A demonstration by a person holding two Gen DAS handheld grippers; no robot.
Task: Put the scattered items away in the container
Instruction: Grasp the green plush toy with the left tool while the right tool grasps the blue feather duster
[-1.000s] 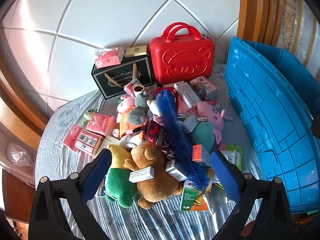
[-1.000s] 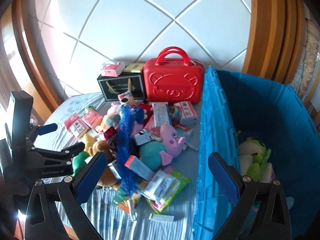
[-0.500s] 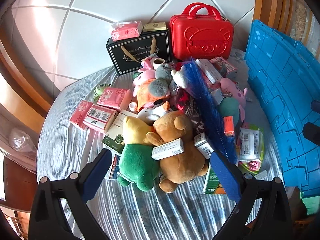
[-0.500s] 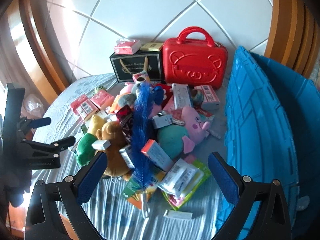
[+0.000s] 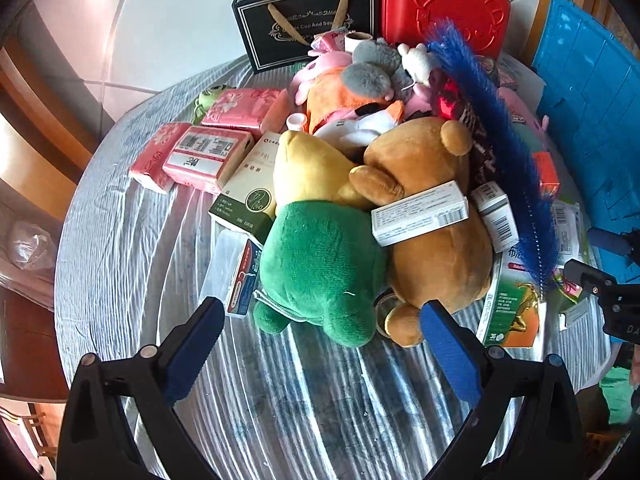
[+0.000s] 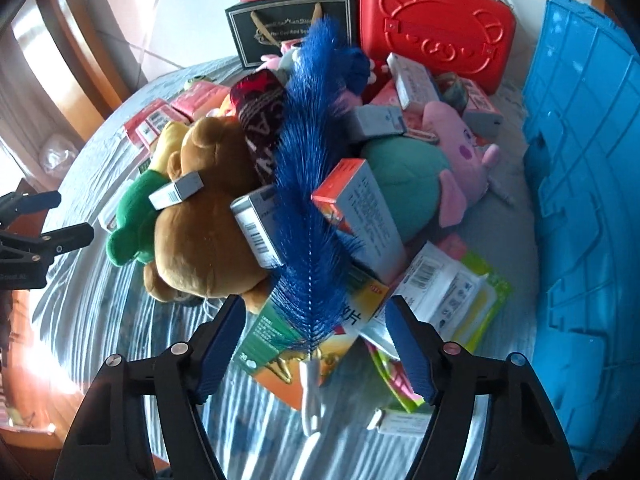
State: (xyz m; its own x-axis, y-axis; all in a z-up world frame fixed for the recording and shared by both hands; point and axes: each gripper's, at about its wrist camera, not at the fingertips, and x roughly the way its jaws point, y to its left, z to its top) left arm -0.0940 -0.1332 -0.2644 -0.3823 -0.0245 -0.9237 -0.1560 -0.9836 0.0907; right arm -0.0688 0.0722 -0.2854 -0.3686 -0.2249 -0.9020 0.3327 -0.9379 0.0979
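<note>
A pile of toys and boxes lies on a round striped table (image 5: 132, 264). A brown bear plush (image 5: 436, 248) and a green and yellow plush (image 5: 320, 264) lie at its front. My left gripper (image 5: 320, 354) is open, just in front of both plush toys. A blue feather duster (image 6: 312, 216) lies across the pile, its white handle (image 6: 310, 396) pointing at my right gripper (image 6: 314, 350), which is open around the duster's lower end. The blue crate (image 6: 584, 208) stands to the right.
A red case (image 6: 436, 28) and a black gift bag (image 5: 308, 24) stand at the back by the tiled wall. Pink tissue packs (image 5: 208, 156), medicine boxes (image 6: 360, 216) and a pink pig plush (image 6: 460, 152) lie in the pile.
Both grippers have moved down and in toward the pile. The right gripper's jaws have narrowed around the duster's lower end. Nothing on the table has moved.
</note>
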